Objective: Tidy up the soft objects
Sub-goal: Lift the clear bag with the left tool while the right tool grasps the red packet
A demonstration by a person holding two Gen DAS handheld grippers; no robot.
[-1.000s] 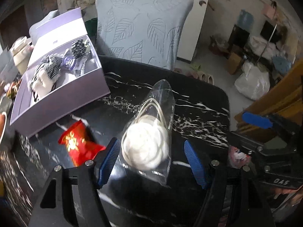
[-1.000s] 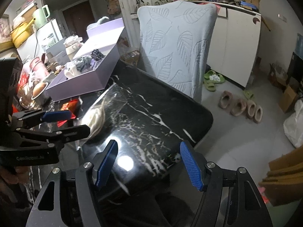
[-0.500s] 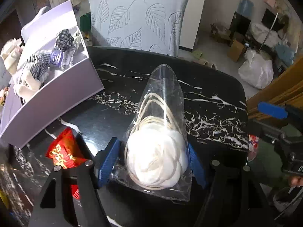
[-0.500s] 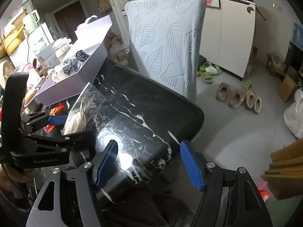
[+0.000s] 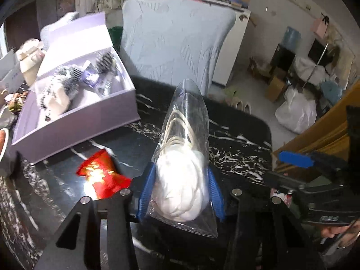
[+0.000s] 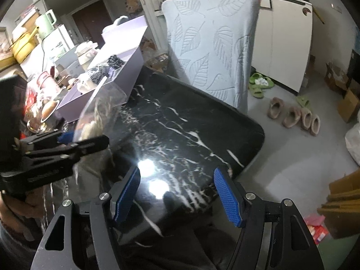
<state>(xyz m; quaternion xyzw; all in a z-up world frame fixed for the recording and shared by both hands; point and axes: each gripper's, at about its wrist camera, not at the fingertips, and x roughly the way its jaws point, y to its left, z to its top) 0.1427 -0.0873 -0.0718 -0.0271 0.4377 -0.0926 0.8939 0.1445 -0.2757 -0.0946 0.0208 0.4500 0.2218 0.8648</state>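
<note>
The left gripper (image 5: 181,191) is closing on a clear bag (image 5: 186,139) with a white soft ball (image 5: 180,189) inside; both blue pads (image 5: 147,191) press against the bag's bulging lower part, so the bag is gripped. The bag's narrow upper end sticks forward and up, past the pads, with pale cord loops showing inside it. In the right wrist view the same bag (image 6: 99,110) stands above the left gripper's black fingers at the table's left part.

Under the bag lies a black marble table (image 5: 236,139) with white veins. Left of the gripper, close by, a red packet (image 5: 101,175) lies flat on the table. Further left and back sits an open lilac box (image 5: 74,126), its lid standing up behind it; checked black-and-white soft things (image 5: 60,87) and a small purple item lie inside. The box is apart from the bag, with the packet on the table in front of it.

Behind the table stands a chair (image 5: 180,45) draped in a pale leaf-patterned cover, right at the far edge. Beyond it are a white cabinet, slippers (image 6: 292,114) on the floor and a white sack (image 5: 297,112).

The right gripper (image 6: 177,191) hangs over the near right part of the table with its jaws spread and nothing between them; a lamp glare shines on the marble just ahead. A hand (image 5: 337,231) holds its handle at the right edge of the left wrist view.
</note>
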